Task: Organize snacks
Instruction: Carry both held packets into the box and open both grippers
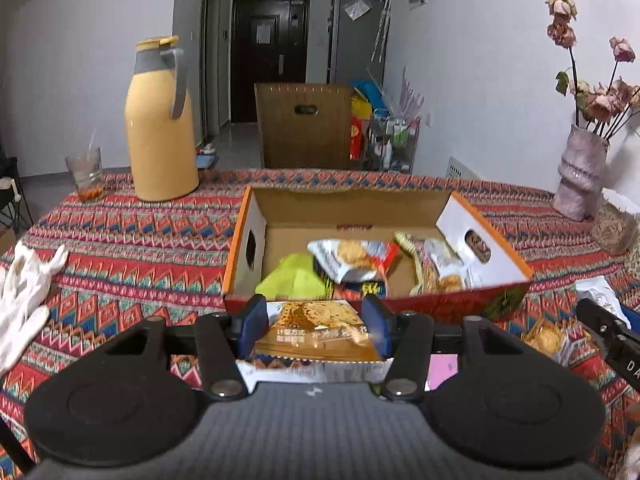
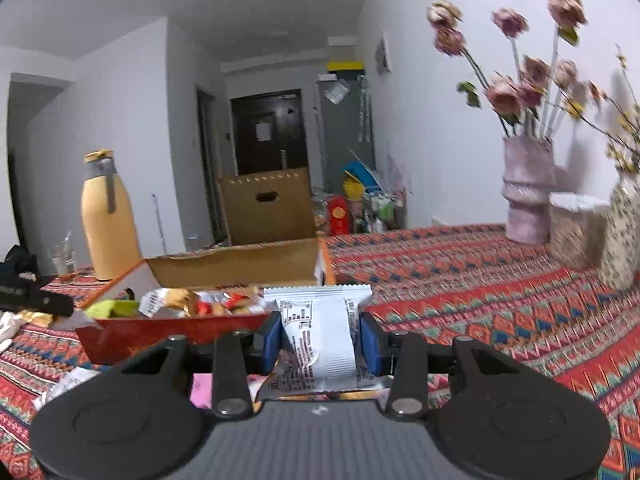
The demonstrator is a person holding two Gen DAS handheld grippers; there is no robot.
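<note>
This is looking like a lived-in home, an apartment's dining area opening onto a hallway. A table under a patterned woven tablecloth (image 1: 132,240) is carrying a yellow thermos jug (image 1: 160,120), a drinking glass (image 1: 85,174) and a pink vase (image 2: 527,190) of dried roses. Behind it, a dark entrance door (image 1: 269,56) is closing off the hall, a grey refrigerator (image 1: 358,38) is standing against the wall, and a wire cart of household bottles (image 1: 394,140) is sitting beside a brown cardboard carton (image 1: 304,126).

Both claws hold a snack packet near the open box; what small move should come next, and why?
Probably carry the left claw forward over the box rim and release its brown packet: the box lies directly ahead, open, with room on its left side.
</note>
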